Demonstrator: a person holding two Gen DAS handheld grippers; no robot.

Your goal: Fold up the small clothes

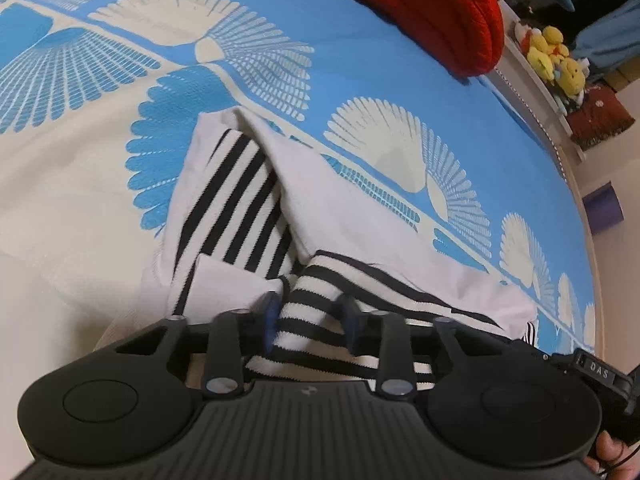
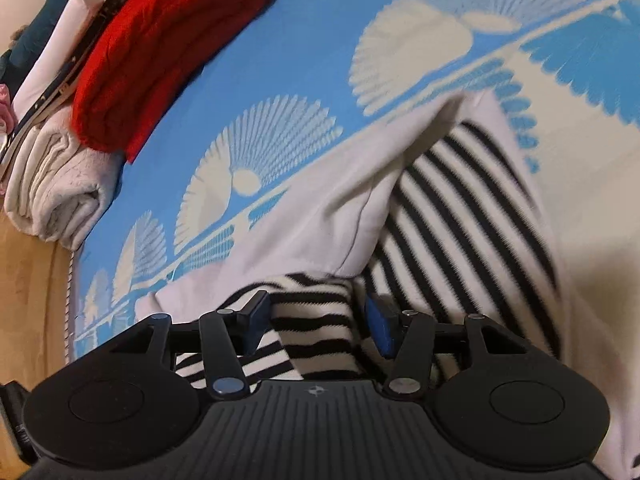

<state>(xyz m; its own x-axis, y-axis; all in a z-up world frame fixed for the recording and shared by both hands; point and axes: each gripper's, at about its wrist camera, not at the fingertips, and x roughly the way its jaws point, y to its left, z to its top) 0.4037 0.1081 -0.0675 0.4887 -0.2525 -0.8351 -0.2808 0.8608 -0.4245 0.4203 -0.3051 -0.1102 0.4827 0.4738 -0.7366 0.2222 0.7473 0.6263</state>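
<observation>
A small garment, white with black-and-white striped parts (image 1: 236,200), lies partly folded on a blue and cream patterned bedspread (image 1: 360,60). My left gripper (image 1: 310,312) has its blue-padded fingers on either side of a raised striped fold (image 1: 308,316); they look closed on it. In the right wrist view the same garment (image 2: 460,208) spreads ahead, and my right gripper (image 2: 316,320) has its fingers on either side of a striped fold (image 2: 316,320), with some gap showing on the right side.
A red knitted garment (image 1: 432,12) lies at the far side of the bed, also in the right wrist view (image 2: 160,48). A folded white towel stack (image 2: 56,184) sits by the bed's edge. Yellow plush toys (image 1: 556,60) sit on a white ledge beyond.
</observation>
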